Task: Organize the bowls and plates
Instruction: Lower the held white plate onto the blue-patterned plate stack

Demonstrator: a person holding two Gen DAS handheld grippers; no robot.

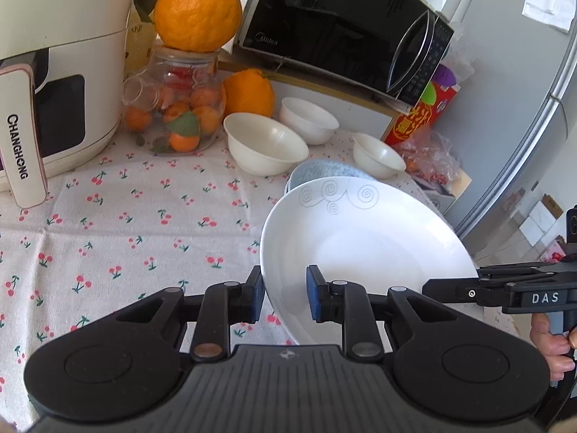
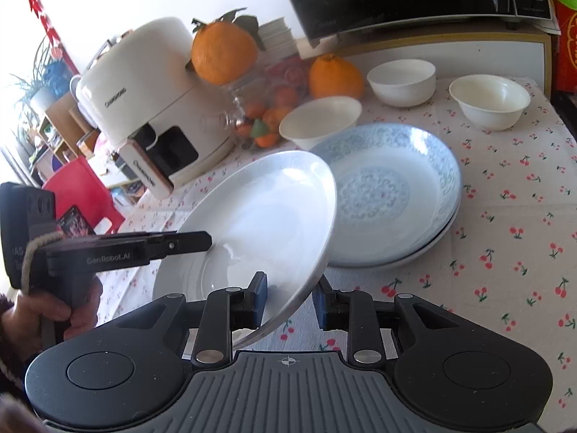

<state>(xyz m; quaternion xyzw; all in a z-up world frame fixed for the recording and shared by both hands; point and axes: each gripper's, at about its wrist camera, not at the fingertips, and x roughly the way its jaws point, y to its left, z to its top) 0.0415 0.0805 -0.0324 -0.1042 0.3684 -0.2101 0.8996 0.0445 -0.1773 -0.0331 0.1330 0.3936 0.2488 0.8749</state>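
Both grippers — left (image 1: 285,297), right (image 2: 290,301) — have fingers straddling, not visibly clamping, the tilted white plate's (image 1: 364,249) rim, hollow upward.

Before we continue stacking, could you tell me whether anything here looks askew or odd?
Yes: a big orange is perched on the fruit jar, and the white plate is steeply tilted between both grippers. No spills or damage are visible.

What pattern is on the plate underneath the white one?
Pale blue floral swirls on the patterned plate, around its rim and in a centre medallion. The right wrist view shows it best.
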